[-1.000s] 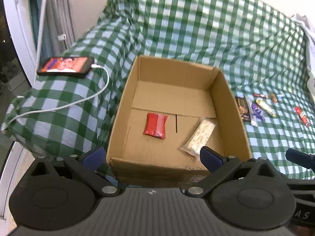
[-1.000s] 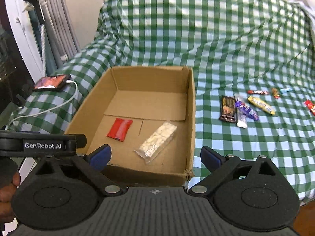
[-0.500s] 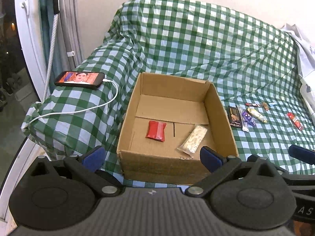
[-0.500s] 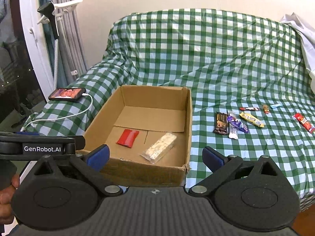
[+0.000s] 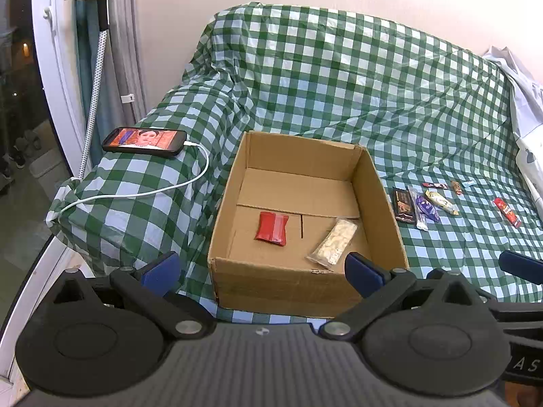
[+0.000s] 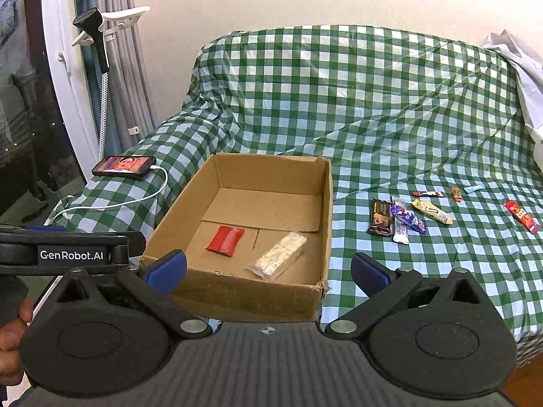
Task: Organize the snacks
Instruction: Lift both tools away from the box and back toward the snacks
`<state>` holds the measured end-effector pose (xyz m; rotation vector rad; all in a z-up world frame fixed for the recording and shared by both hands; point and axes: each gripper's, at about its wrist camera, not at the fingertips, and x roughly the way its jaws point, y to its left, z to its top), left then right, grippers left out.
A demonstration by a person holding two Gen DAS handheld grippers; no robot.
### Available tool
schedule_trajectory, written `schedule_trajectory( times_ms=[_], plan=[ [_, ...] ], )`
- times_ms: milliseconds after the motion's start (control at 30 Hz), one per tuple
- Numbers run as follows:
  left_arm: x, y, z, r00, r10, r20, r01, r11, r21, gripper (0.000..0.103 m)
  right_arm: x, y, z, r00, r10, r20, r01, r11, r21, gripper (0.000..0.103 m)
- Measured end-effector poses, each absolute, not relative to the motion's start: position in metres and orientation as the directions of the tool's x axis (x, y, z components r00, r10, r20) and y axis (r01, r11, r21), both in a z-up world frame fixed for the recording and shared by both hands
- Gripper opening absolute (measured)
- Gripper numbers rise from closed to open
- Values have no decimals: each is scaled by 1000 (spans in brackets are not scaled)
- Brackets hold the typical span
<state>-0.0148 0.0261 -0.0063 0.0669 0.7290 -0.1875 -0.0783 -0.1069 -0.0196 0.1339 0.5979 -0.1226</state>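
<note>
An open cardboard box sits on a sofa covered in green check cloth. Inside lie a red packet and a clear pack of pale biscuits. Several wrapped snack bars lie on the seat right of the box: a dark bar, a purple one, a yellow one, a red one. My left gripper and right gripper are both open and empty, held back in front of the box.
A phone on a white charging cable lies on the sofa's left arm. A garment steamer with its hose and curtains stand at the far left. White cloth lies at the sofa's right end.
Both grippers have drawn back and up from the box, so more of the sofa and wall shows. Nothing on the sofa has moved.
</note>
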Motion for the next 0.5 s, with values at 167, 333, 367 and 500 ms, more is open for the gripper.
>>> schedule_trajectory(
  times_ms=[167, 333, 367, 500],
  plan=[
    [-15, 26, -6, 730, -147, -668, 194, 981, -4, 103, -79, -106, -19, 819, -78, -568, 156, 984, 90, 102],
    [-14, 27, -6, 723, -155, -673, 195, 981, -16, 103, -82, -106, -18, 821, -80, -566, 161, 982, 94, 102],
    [-13, 27, -4, 717, -162, -678, 197, 980, -25, 103, -83, -106, -17, 822, -82, -564, 164, 982, 96, 102],
    [-5, 30, 4, 670, -211, -712, 189, 976, -112, 103, -84, -114, -14, 830, -92, -551, 178, 978, 105, 102]
  ],
)
